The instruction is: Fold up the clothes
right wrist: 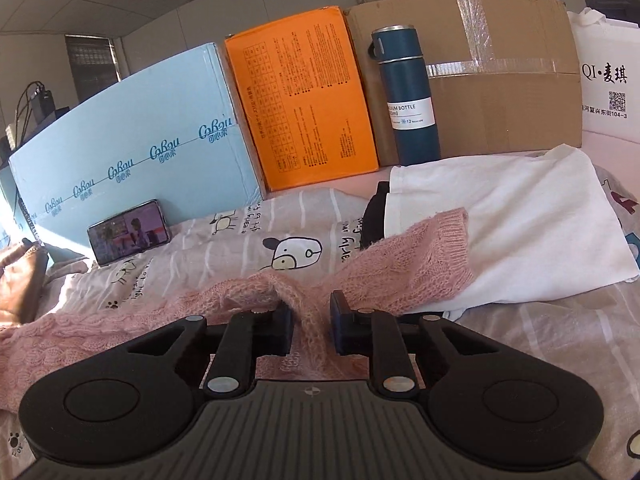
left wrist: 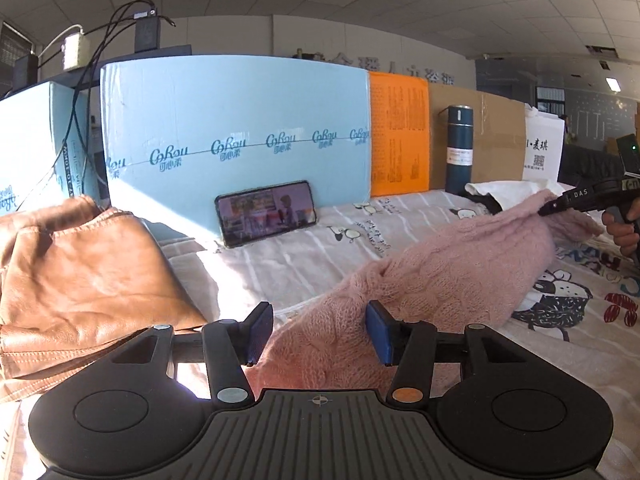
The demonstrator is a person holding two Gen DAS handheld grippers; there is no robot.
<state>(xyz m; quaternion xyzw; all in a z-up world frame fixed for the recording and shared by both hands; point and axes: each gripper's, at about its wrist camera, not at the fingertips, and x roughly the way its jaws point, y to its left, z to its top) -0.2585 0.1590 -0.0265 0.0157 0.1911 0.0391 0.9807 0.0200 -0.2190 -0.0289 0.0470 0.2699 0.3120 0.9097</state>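
While the pink knitted sweater (left wrist: 440, 276) lies stretched across the printed bedsheet (right wrist: 248, 264), the right gripper (right wrist: 311, 330) has its jaws narrow, with a raised ridge of knit between them, and the left gripper (left wrist: 318, 332) stands wide around the other end. I judge that both should take thick bunches, because loose knit stretches, and keep the sleeve off the white shirt (right wrist: 512, 216).

sweater (left wrist: 432, 276) across sheet (left wrist: 320, 248), phone (left wrist: 266, 212) against box (left wrist: 240, 120) behind
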